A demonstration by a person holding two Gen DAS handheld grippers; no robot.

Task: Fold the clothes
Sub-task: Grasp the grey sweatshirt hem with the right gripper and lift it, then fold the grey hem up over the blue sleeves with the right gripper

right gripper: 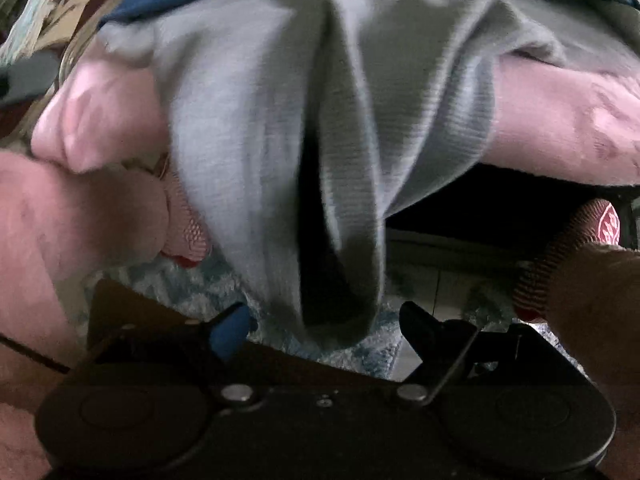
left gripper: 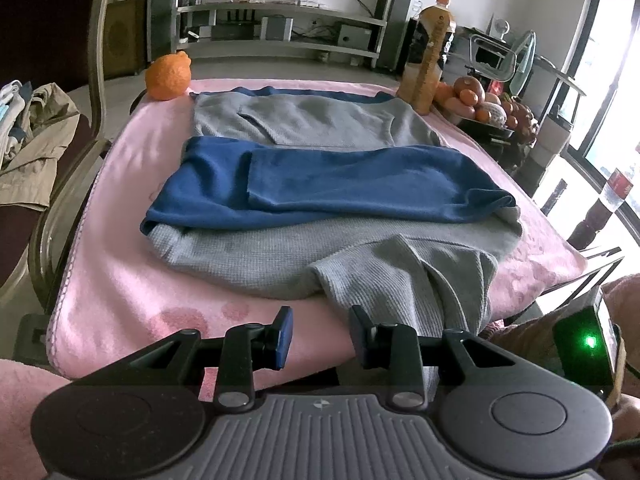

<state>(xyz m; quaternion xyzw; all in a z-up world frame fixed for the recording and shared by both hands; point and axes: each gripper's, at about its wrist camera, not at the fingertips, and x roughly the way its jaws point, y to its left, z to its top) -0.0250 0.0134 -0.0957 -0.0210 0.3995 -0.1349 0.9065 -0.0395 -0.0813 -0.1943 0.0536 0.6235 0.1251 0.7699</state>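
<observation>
**Hanging sleeve may drag the fold off**

The garment [left gripper: 320,184] lies mid-surface on the pink towel [left gripper: 120,280], its grey sleeve [right gripper: 332,184] draped over the near edge. Your right tool [right gripper: 324,328] is spread, gripping nothing; the left tool [left gripper: 320,336] stands part-open, empty. Regrasp carelessly and the sleeve's weight could pull the folded layers askew.

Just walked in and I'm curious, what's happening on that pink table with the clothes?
A person is folding a grey and blue knit sweatshirt laid on a pink towel-covered table, holding tongs in each hand. The sleeves are already folded across the body. A grey hood-like flap hangs over the near edge. The right tongs stand open just below it, gripping nothing. The left tongs hover at the table edge, partly open and empty.
</observation>
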